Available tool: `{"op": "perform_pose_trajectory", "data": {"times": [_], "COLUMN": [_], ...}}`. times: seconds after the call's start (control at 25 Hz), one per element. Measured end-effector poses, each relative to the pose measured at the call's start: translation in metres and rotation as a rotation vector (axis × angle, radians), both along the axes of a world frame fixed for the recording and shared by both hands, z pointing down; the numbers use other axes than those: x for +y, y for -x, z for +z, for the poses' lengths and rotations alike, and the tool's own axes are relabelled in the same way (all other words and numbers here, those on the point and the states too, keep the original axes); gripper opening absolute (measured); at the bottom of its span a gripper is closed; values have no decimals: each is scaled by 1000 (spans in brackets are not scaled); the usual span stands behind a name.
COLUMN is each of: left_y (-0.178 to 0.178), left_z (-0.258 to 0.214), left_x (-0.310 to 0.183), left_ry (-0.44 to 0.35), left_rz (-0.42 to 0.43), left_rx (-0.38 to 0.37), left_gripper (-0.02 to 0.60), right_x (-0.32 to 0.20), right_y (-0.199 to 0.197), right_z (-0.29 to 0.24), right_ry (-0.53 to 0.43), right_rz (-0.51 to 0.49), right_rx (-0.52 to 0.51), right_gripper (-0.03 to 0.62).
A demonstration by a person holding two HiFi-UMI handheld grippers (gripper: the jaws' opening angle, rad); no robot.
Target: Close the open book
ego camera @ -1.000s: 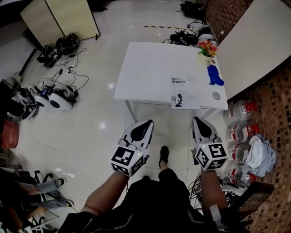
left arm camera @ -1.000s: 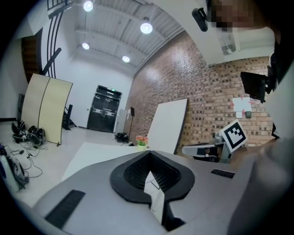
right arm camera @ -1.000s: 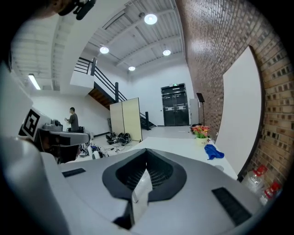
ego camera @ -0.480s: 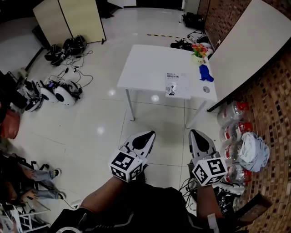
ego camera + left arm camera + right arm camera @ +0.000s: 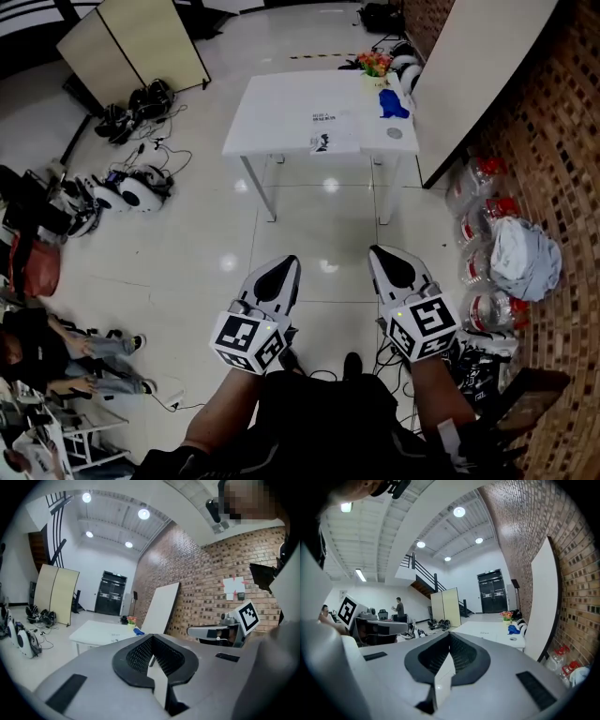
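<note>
The book (image 5: 336, 131) lies closed, cover up, at the near edge of the white table (image 5: 281, 112), far up in the head view. Both grippers hang over the tiled floor, well short of the table. My left gripper (image 5: 284, 268) has its jaws together with nothing between them; its own view shows the same (image 5: 152, 638), with the table (image 5: 96, 632) small and distant. My right gripper (image 5: 385, 255) is also shut and empty (image 5: 450, 638). In the right gripper view the table (image 5: 487, 631) is far ahead.
A flower pot (image 5: 374, 62), a blue object (image 5: 394, 103) and a small round disc (image 5: 395, 133) sit at the table's right end. A white board (image 5: 478, 66) leans on the brick wall. Bottle packs (image 5: 483, 206) and a white bag (image 5: 525, 258) lie right; devices and cables (image 5: 127, 192) left.
The table and book have shrunk and shifted up and left in the head view. Both grippers have drawn back from the table together, staying shut.
</note>
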State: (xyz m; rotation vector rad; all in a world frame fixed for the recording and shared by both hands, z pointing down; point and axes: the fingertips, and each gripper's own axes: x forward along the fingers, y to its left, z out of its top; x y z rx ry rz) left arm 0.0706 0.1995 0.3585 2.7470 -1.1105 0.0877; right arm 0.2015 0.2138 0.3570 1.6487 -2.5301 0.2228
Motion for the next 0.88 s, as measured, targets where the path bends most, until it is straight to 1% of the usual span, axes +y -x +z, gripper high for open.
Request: {"op": "perform_pose_trajectory", "data": {"times": [0.08,0.16,0.32,0.44,0.52,0.68,0.76,0.88], "left_y": [3,12,43,72,93,127,133,132], "left_z": [-4,-7,-3,-1,-1,2,-1,-6], "left_x": [20,37,70,99,116,142,154,170], "left_ry": [-12,-29,-33,-40,-44,-26,-22,-23], "left_rz": [9,16,21,51,73,96,104,101], "left_rx": [-20,-33,-18,-18,-16,-21,-12,4], "left_gripper": [2,2,2,2,2,2,2,2], "right_x": [16,33,64,91,109,142,158,178], "right_y": [9,20,53,80,97,127,134,132], "right_z": [-4,-9,-12,-9,-8,-6,-10,-13], "right_ry": [-7,-26,-64,-51,-39,-10,-11,-7], "right_rz": [-18,-26,-37,-11,13,41,39,30], "right_rx": [-1,-2,-8,-30,-24,-55,-53,-31], "right_gripper": [0,0,0,0,0,0,0,0]}}
